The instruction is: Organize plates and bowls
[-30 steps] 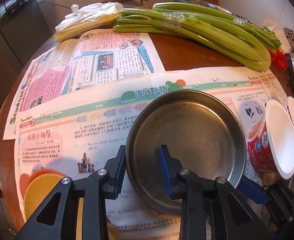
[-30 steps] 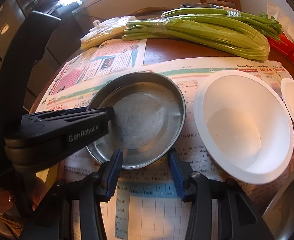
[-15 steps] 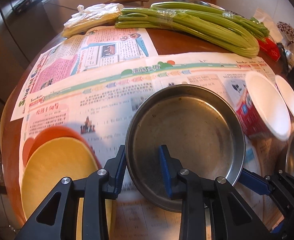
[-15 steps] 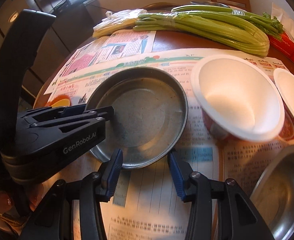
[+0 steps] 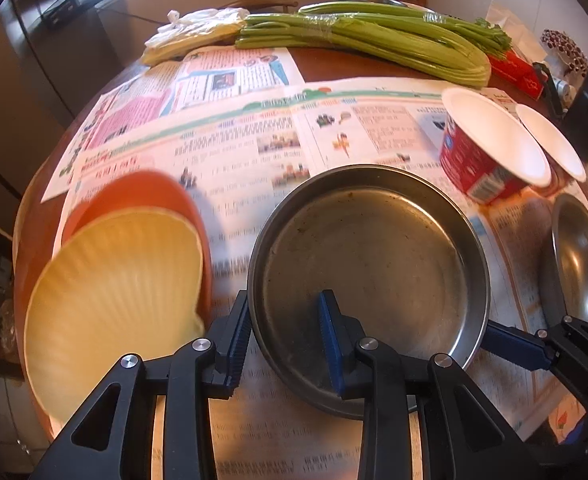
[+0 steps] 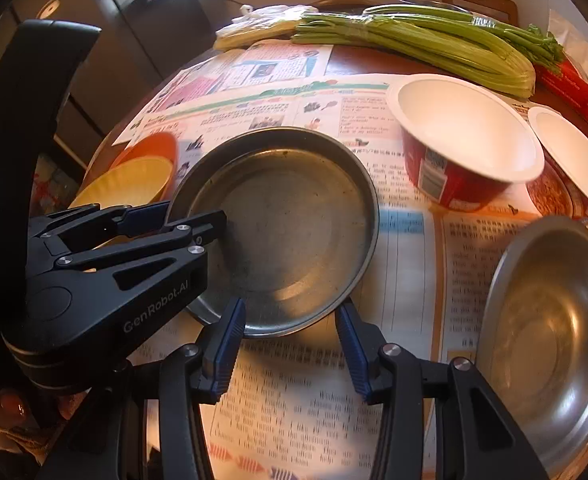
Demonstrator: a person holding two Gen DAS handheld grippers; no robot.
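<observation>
Left gripper (image 5: 284, 336) jaws clamp the steel plate (image 5: 367, 276) rim. Right gripper (image 6: 290, 348) jaws wide open, empty, just beside the plate's near edge. Yellow plate (image 5: 114, 300) left.

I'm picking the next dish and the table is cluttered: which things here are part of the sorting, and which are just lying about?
Job:
round steel plate, gripped by left tongs
second steel bowl
yellow scalloped plate
orange plate
red paper bowl
smaller white-lined bowl

Lying about:
green celery bunch
white plastic bag
newspaper sheets
</observation>
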